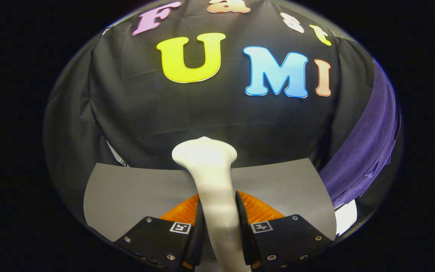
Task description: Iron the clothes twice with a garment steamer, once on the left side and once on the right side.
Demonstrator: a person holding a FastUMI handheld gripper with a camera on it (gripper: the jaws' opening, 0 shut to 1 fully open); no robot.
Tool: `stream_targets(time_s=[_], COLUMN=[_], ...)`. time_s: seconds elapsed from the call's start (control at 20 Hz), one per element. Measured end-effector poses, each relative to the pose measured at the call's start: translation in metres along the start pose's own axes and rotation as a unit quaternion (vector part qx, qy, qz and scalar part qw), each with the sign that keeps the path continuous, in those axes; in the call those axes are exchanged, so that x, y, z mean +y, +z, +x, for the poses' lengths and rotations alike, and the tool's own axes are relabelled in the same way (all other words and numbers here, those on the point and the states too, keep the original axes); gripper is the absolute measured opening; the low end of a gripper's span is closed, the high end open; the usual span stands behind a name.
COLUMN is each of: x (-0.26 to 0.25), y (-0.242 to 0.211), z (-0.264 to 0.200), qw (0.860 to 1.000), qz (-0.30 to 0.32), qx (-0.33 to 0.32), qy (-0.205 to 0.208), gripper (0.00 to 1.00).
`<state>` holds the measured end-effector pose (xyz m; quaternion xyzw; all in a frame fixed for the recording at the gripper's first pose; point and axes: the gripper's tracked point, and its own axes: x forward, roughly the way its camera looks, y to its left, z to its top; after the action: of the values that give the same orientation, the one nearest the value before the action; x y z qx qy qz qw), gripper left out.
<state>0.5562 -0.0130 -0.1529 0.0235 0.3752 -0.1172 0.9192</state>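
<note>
White steamer [212, 177] being clamped between both fingers of hand-held gripper [219, 226], hovering over grey surface [127, 192]; purple garment [368, 147] hanging off right edge; advise swinging nozzle toward it, holding grip firm.

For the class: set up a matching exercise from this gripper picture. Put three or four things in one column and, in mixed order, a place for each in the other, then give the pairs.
Things
1. white plastic garment steamer with a flared head
2. purple cloth garment
3. flat grey table surface
4. gripper

Places
A. hanging to the right, beyond the fingers
B. clamped between the two fingers
C. shut on the steamer's handle
D. spread under the fingers, in front of the black wall

Pairs: 1-B, 2-A, 3-D, 4-C
</note>
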Motion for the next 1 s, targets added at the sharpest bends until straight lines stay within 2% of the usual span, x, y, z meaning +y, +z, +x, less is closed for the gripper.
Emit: stream_targets(time_s=[0.3,0.5,1.0], x=[-0.02,-0.028,-0.047], y=[-0.001,-0.005,-0.036], z=[-0.067,-0.114,-0.233], qw=[0.997,0.992,0.973], qz=[-0.023,-0.022,-0.029], qx=[-0.073,-0.125,-0.23], qy=[-0.014,-0.006,-0.005], gripper=[0.39,0.35,0.34])
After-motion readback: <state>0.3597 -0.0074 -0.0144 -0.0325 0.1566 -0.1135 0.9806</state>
